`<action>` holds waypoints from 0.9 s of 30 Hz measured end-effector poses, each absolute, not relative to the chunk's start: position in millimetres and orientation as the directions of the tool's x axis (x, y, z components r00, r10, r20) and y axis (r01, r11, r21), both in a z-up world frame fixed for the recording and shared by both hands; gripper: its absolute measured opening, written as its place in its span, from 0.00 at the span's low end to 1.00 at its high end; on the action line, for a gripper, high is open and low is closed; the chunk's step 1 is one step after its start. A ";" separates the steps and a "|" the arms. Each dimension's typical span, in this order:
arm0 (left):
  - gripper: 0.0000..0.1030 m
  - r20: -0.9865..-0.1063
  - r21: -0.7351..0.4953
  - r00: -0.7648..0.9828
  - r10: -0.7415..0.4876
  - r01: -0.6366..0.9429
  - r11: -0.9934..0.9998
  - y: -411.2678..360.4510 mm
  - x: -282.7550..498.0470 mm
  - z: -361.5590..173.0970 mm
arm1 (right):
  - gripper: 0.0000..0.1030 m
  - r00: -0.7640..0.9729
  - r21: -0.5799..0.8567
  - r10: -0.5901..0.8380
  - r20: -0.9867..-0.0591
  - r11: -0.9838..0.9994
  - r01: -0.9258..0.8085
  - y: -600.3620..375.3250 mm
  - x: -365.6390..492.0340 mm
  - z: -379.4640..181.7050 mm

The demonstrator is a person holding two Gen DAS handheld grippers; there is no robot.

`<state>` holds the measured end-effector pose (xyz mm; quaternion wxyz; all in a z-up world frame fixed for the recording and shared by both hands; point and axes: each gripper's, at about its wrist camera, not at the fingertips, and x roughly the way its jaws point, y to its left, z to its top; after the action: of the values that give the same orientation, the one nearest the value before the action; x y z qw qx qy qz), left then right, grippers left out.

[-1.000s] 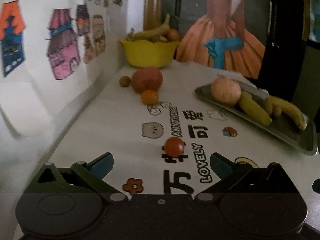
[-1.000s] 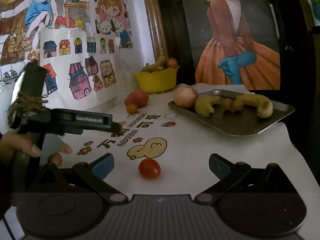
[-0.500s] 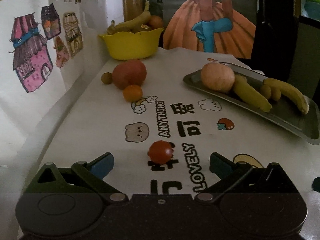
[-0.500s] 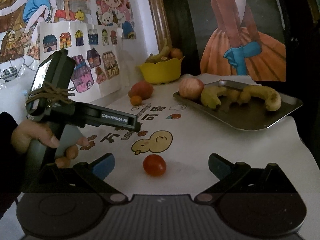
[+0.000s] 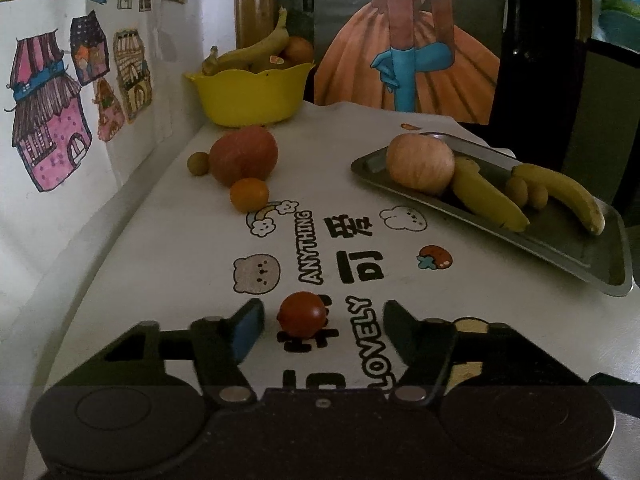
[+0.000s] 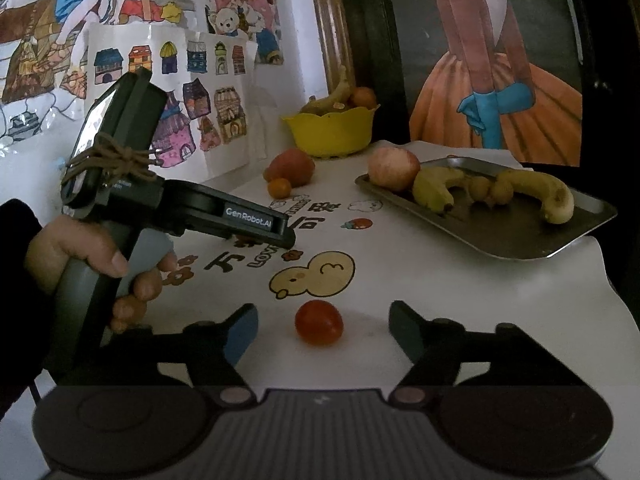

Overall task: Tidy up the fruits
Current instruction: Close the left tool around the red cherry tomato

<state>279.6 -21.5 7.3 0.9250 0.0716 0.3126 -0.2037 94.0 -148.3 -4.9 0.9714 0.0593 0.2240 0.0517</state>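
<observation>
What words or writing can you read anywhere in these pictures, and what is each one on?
"ANYTHING": printed on the white tablecloth.
"LOVELY": printed on the same cloth, near the small red tomato.
"可爱": large Chinese characters on the cloth; more characters sit partly hidden under the left gripper.
"GenRobot.AI": white lettering on the side of the left gripper's body.
A small sticker on the banana in the yellow bowl: too blurred to read.

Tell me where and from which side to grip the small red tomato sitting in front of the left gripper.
Grip the tomato across its widest middle, coming straight forward and low along the tablecloth. It is small, round and free-standing, and already sits between the open left gripper fingers, nearer the blue pad; centre it first, probably, then close gently.
</observation>
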 end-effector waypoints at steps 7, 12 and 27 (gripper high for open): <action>0.44 -0.600 0.003 0.723 -0.341 0.429 0.903 -22.2 274.5 8.1 | 0.60 0.898 0.106 0.112 -0.425 0.992 -0.074 -143.8 92.9 -5.4; 0.28 -0.596 0.000 0.719 -0.358 0.445 0.895 -25.9 267.0 8.7 | 0.56 0.900 0.098 0.114 -0.421 0.992 -0.080 -143.0 92.7 -5.7; 0.24 -0.584 0.023 0.698 -0.415 0.525 0.851 -39.3 237.2 6.0 | 0.44 0.901 0.101 0.131 -0.414 0.990 -0.098 -141.1 90.9 -6.6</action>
<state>237.2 -39.3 6.0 0.9166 0.0942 0.2922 -0.2563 90.9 -141.1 -6.6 0.9741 0.0391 0.2146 0.0587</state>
